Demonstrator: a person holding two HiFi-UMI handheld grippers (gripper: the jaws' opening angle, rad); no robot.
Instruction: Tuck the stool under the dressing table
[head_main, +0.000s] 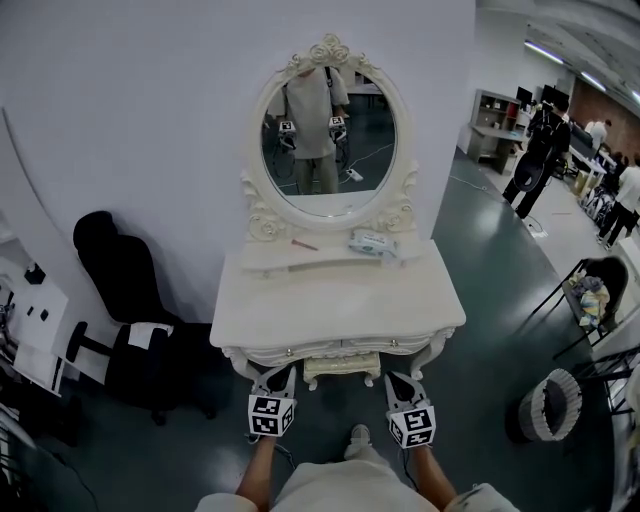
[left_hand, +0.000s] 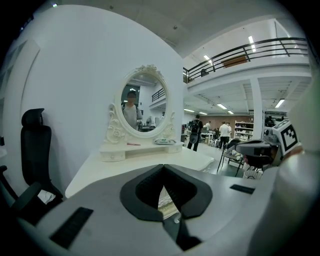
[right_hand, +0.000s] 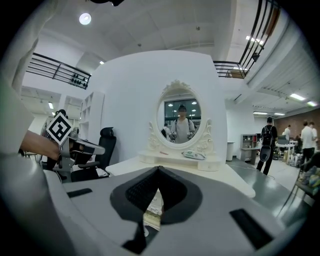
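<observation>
Stool (head_main: 342, 367) — beneath dressing table (head_main: 340, 300)

Two handheld tools, the left gripper (head_main: 281, 374) and the right gripper (head_main: 394, 381) — each has a smooth grey body, black ribbed pads (left_hand: 148, 189) lining its jaws, and a white cube (head_main: 271, 416) printed with black square markers. The person wears a pale top (head_main: 340, 492) and a light shoe (head_main: 358, 435).

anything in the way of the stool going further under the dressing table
Nothing visible. The stool sits partly under the dressing table, centred in its opening, the left hand-held gripper and right hand-held gripper just behind it. The black office chair stands apart, off to the left. Deeper under the top is hidden.
</observation>
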